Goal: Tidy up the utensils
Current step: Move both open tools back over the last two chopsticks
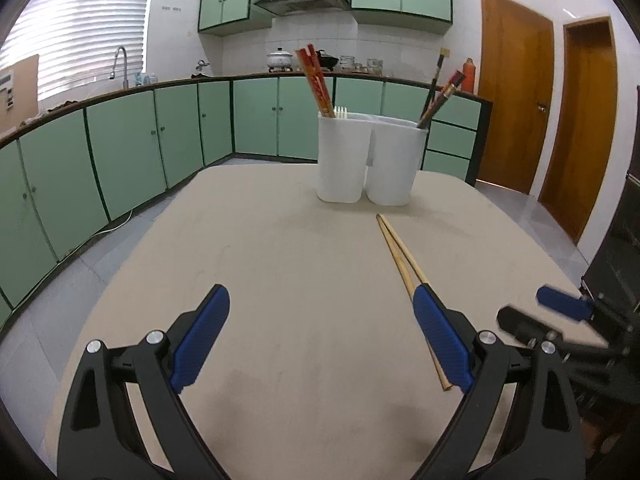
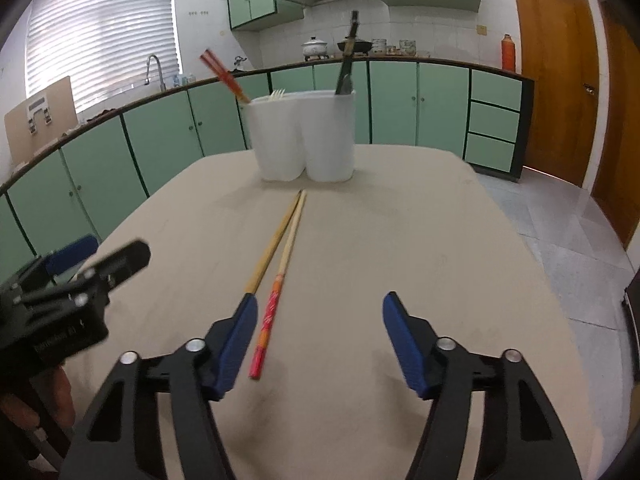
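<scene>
Two chopsticks lie side by side on the beige table (image 2: 400,220), one plain bamboo (image 2: 276,240), the other with a red-orange patterned end (image 2: 270,316). My right gripper (image 2: 320,300) hangs open just above them. The patterned end lies between its fingers, close to the left pad, and nothing presses on it. My left gripper (image 1: 320,296) is open with only bare table between its fingers; the chopsticks (image 1: 394,244) run under its right finger. Beyond them stands a white two-compartment holder (image 1: 368,160), (image 2: 304,140) with red chopsticks, dark chopsticks and white forks in it.
A blue pad of the right gripper (image 1: 560,306) shows at the right edge of the left wrist view. The left gripper's fingers (image 2: 120,260) and a hand (image 2: 40,400) show at the left of the right wrist view. Green cabinets and wooden doors surround the table.
</scene>
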Available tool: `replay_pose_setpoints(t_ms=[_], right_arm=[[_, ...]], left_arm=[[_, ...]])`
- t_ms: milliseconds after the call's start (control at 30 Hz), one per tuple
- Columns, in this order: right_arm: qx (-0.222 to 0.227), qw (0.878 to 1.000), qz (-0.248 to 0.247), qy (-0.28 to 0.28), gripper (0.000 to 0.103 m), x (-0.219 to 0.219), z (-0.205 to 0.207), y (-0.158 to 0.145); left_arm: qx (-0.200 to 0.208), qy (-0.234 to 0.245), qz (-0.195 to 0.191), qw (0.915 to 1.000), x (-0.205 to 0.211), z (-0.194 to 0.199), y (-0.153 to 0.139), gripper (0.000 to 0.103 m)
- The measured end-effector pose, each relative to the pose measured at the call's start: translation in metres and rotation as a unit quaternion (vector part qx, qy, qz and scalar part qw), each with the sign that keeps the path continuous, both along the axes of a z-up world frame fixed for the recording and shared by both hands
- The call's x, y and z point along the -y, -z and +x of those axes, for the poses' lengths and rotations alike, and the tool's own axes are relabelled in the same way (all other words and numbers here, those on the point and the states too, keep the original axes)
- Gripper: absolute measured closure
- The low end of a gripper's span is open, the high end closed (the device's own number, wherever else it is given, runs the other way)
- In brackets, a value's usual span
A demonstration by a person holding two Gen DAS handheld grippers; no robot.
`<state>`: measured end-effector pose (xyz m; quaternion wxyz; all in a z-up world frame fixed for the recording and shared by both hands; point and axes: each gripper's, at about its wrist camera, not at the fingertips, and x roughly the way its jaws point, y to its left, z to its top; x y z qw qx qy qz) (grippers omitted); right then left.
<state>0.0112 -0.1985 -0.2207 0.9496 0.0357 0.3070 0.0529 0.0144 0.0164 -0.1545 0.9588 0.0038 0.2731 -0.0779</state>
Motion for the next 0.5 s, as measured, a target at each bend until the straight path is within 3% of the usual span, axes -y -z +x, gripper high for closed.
replay_pose_setpoints(t_ms=[200, 500], right_arm=[[-0.014, 1.0, -0.011, -0.022, 0.056, -0.018, -0.003, 0.007], [-0.036, 0.999, -0.015, -0.02, 0.067, -0.029, -0.003, 0.019]], left_arm=[[-0.006, -0.002, 0.006, 1.0, -0.002, -0.008, 0.002, 0.013], [-0.009, -0.005, 0.005, 0.9999, -0.002, -0.015, 0.006, 0.013]])
